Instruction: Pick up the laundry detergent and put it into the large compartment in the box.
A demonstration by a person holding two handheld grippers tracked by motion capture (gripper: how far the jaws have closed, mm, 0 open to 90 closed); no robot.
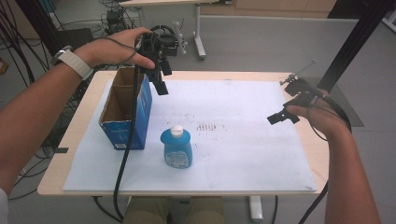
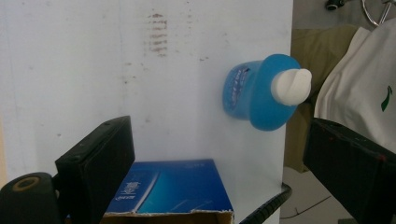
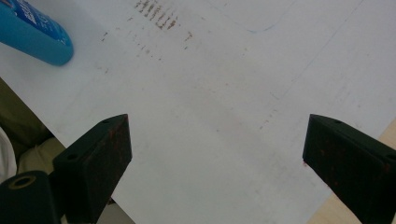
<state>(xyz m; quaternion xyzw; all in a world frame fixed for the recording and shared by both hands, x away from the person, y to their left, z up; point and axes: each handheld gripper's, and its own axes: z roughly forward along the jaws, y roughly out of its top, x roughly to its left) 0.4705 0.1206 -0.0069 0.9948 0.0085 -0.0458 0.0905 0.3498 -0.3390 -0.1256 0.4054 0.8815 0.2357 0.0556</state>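
Both tongs, left (image 1: 161, 79) and right (image 1: 283, 116), gaped empty; blue bottle (image 1: 176, 148) near table's front edge looked light, slick; best gripped across body.

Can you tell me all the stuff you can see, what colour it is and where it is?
bottle: 1, blue with a white cap, standing near the front of the white sheet
box: 1, blue outside and brown inside, open top, left of the bottle
white sheet: 1, white with small brown marks, covering the table
table: 1, light wood, under the sheet
watch: 1, pale strap, on the left wrist
left hand-held gripper: 1, black, jaws open, above the box
right hand-held gripper: 1, black, jaws open, over the sheet's right side
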